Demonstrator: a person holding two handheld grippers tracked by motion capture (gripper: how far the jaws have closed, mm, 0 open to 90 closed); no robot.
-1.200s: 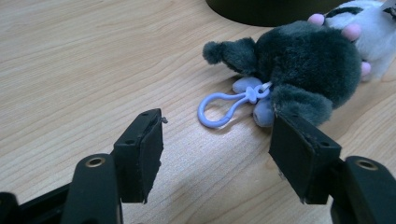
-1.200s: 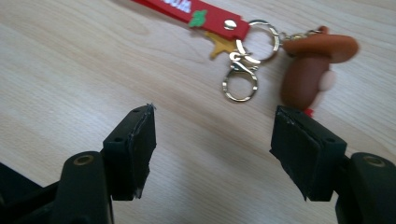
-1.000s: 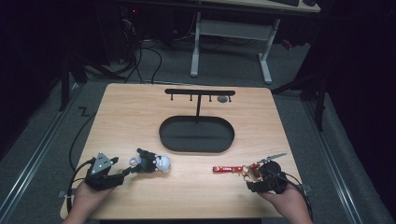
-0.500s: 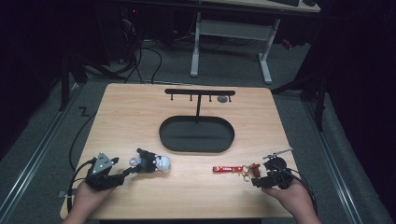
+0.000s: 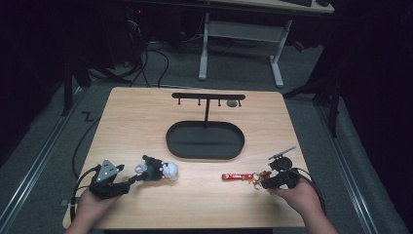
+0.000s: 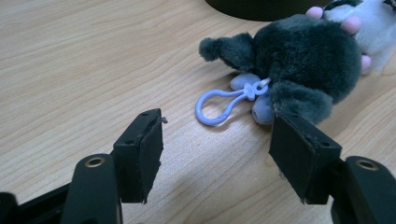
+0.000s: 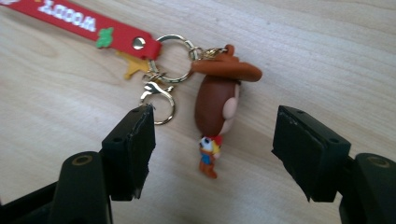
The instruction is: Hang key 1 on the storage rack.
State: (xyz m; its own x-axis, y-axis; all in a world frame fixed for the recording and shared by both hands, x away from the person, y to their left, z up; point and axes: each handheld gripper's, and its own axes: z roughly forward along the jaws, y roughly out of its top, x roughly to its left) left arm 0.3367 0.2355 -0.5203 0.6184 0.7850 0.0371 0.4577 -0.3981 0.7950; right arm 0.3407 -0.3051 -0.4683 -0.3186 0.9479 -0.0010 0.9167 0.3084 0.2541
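Left gripper (image 6: 217,154): jaws spread, empty, plush toy (image 6: 299,60) at one o'clock.
Right gripper (image 7: 212,149): jaws just narrowing, apart; cowboy keychain (image 7: 217,105) lies between, untouched.

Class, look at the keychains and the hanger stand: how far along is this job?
Nothing is hung yet: the stand has free pegs. In hand: the left tongs sit open by the plush keychain; the right tongs, just closing slightly, straddle the cowboy keychain ungripped. Grasping and probably hanging remain.
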